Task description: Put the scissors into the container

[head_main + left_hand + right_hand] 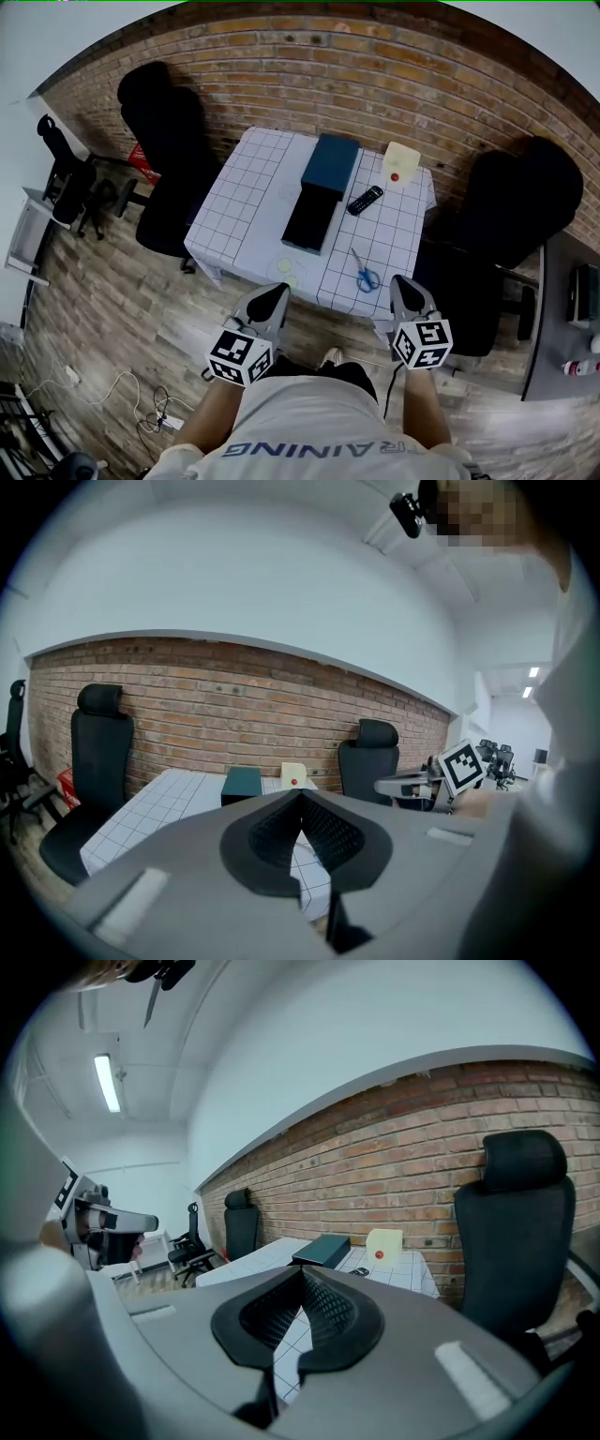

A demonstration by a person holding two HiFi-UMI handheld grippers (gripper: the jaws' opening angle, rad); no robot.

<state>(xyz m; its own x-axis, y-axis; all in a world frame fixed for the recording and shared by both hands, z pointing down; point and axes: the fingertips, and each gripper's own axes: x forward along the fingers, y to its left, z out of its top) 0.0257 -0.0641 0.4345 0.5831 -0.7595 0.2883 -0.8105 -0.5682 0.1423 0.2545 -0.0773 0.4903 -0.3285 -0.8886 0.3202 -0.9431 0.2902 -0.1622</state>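
Zero steps done: scissors [365,273] lie flat on the table [234,206] near its front edge, well apart from the dark container [319,192]. Both left tongs [277,292] and right tongs [403,284] are pressed together, empty, short of the table. Grab and drop-in are both left to do.

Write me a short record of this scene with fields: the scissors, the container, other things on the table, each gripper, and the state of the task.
scissors: blue handles, lying flat near the near right edge of the table
container: dark box at mid table, left of the scissors and further back
other things: black remote; cream box with a red dot, at the far right
left gripper: jaws together, empty, short of the near edge
right gripper: jaws together, empty, the nearer one to the scissors
task state: not begun; scissors outside the container
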